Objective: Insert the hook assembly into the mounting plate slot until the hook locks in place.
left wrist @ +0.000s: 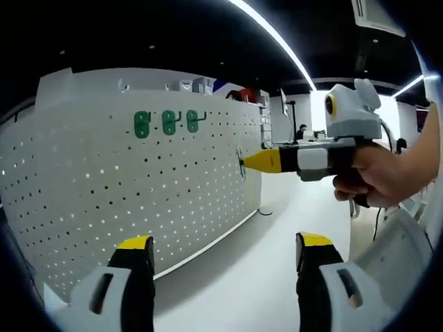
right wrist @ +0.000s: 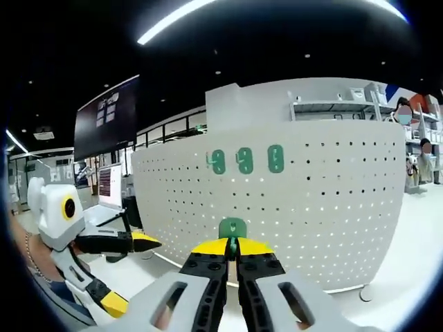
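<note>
right now my right gripper (right wrist: 232, 250) is pinched tight on the green hook (right wrist: 232, 228), just at the pegboard (right wrist: 332, 207), below three mounted hooks (right wrist: 246, 160). my left gripper (left wrist: 225, 252) hangs wide and empty. if i come in tilted, the hook could miss its holes or slip.

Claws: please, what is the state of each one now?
Left claw: open, holding nothing.
Right claw: closed on the green hook at the pegboard.
</note>
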`<act>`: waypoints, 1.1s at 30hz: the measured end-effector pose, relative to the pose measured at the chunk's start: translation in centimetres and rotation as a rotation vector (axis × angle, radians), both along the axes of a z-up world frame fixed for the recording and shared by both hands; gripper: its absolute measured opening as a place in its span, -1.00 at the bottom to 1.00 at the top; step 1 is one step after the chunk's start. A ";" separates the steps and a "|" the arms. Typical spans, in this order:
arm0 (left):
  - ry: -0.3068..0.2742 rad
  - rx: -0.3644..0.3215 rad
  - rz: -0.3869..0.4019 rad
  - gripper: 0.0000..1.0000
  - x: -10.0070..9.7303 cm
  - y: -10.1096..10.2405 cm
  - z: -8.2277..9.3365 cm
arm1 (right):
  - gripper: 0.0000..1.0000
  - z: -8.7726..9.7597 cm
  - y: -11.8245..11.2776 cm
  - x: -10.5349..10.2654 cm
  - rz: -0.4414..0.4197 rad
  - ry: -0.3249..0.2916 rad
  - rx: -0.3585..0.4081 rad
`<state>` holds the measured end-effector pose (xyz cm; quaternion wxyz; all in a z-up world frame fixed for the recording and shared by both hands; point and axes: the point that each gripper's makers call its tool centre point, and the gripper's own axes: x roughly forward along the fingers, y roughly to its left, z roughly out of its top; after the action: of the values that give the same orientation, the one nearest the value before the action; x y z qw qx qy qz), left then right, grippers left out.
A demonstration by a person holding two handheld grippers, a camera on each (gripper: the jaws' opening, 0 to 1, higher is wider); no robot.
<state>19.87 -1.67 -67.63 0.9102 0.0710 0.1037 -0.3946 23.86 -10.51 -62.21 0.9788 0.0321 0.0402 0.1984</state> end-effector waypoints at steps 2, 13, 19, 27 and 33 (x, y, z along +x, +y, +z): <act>-0.001 -0.006 0.001 0.73 0.0 0.1 0.1 | -0.99 0.2 -0.4 0.4 -0.013 -0.002 0.005; -0.007 -0.023 0.012 0.74 0.0 0.9 0.5 | -0.99 1.8 -2.2 2.5 -0.056 -0.037 0.010; -0.006 -0.025 0.023 0.74 -0.1 1.3 0.6 | -0.99 2.8 -2.9 3.7 -0.069 -0.060 -0.003; -0.004 -0.034 0.017 0.73 -0.5 1.5 0.6 | -0.98 3.6 -4.2 5.1 -0.104 -0.079 0.004; -0.007 -0.038 0.028 0.74 -0.6 2.1 0.7 | -0.98 4.6 -5.3 6.4 -0.136 -0.098 0.012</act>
<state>19.28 0.38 -66.92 0.9172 0.0535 0.0941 -0.3834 30.23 -15.78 -57.64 0.9906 0.0310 -0.0113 0.1328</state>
